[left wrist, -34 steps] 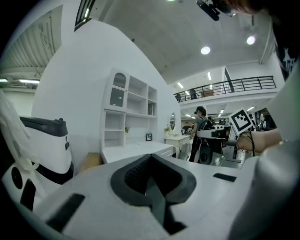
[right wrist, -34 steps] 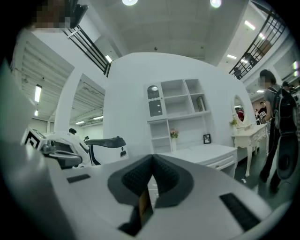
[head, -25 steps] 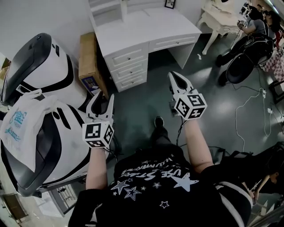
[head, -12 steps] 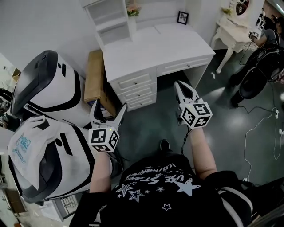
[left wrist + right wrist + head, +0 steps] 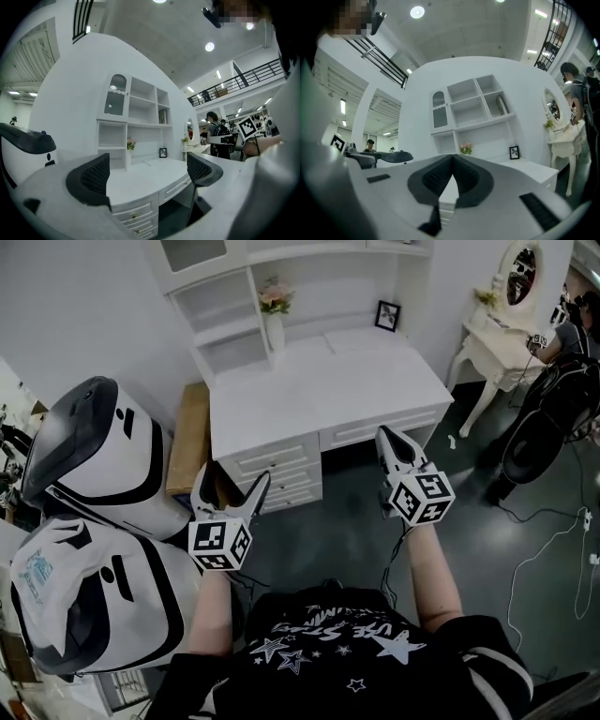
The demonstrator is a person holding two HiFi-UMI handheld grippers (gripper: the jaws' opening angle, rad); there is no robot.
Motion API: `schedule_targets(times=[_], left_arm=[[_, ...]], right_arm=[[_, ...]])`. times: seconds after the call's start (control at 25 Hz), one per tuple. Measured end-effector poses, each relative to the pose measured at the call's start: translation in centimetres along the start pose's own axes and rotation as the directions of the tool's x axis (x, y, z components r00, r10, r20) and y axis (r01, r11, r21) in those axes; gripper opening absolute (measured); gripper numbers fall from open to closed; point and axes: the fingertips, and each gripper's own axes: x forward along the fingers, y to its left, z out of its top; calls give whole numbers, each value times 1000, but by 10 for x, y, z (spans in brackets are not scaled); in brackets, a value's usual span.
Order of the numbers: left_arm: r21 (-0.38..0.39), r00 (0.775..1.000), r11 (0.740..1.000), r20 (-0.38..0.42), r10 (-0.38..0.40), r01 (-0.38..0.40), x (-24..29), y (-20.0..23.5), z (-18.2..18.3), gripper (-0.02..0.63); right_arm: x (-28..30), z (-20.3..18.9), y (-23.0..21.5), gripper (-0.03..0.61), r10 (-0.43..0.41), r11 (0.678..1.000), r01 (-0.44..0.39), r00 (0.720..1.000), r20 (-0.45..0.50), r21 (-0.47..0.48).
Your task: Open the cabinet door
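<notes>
Above desk (image 5: 319, 381), cabinet door (image 5: 115, 96) well ahead of L claw (image 5: 147, 171), just opened wide, empty; R claw (image 5: 451, 176) closed.

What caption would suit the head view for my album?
Facing a white desk: left gripper, jaws just opening and empty; right gripper shut.

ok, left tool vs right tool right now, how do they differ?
Jaws: the left tool stands wide apart, having just been opening, with nothing between its jaws. The right tool has its tips together, also empty.
Place: in the head view the left tool sits before the drawer stack. The right tool sits before the wide drawer over the knee space.
Shared: both point toward the white desk and touch nothing.
</notes>
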Motion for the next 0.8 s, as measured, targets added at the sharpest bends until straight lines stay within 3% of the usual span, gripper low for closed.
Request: schedule_targets(times=[0.16,0.44,0.64,0.8], left_arm=[[-29,1000,999,-7,27,-27,12,2,1,502],[-6,999,999,8,47,-47,52,14,17,503],[-35,999,999,35,10,-9,107,27,24,502],[9,997,999,60,-48,47,163,40,40,502]], right_arm=[[27,0,-6,6,47,999,-47,999,-2,13],[90,20,6,6,142,990,-142,989,26,-17],[121,24,-1,6,151,987,-150,989,10,-61],[152,36,-18,6,134,986,-133,991,9,-97]])
